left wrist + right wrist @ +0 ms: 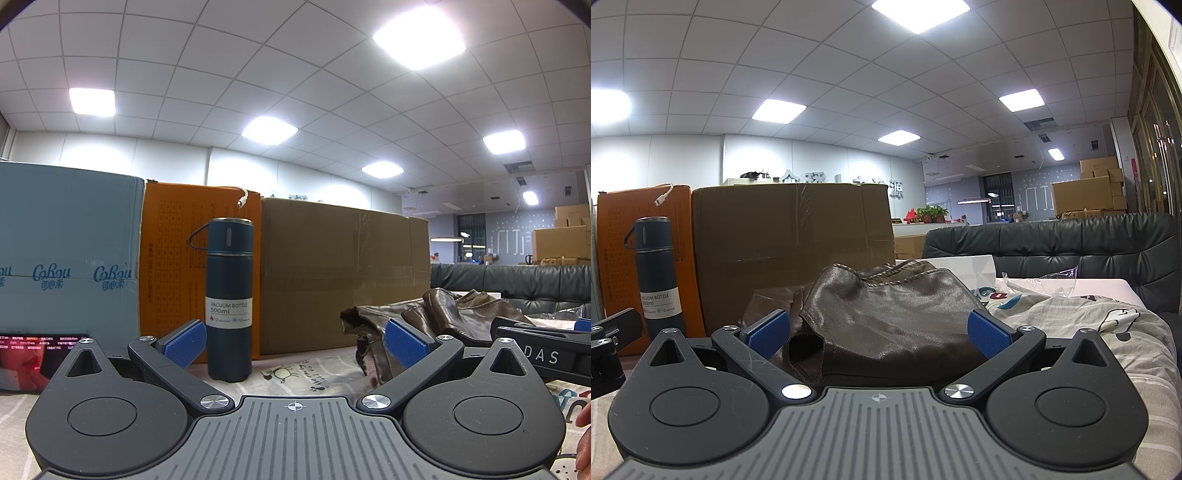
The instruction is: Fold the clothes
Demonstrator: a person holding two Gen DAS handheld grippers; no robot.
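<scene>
Left gripper point(294, 345): nearest my left camera; its blue-padded fingers point(184, 343) are spread wide and I see nothing between them, nothing touched.
Right gripper point(878, 336): fingers point(988, 338) equally wide apart, released; the brown leather garment point(886, 317) fills the gap between the pads, but I cannot tell whether either pad touches it.
Brown leather garment: lies crumpled in a heap on the surface point(1108, 325), which is covered by a printed cloth; in my left view it sits to the right of the vacuum bottle point(229, 295), just beyond the left gripper's right finger.
Vacuum bottle: dark blue, upright, white label reading 500ml; stands to the left of the garment, well apart from it.
Boxes: behind the garment a brown cardboard box point(343, 273); further left of it an orange box point(173, 258) and a pale blue package point(66, 251).
Sofa point(1071, 240): dark, tufted, behind and right of the garment.
Right gripper from my left view: its dark body shows just right of the garment point(539, 354).
</scene>
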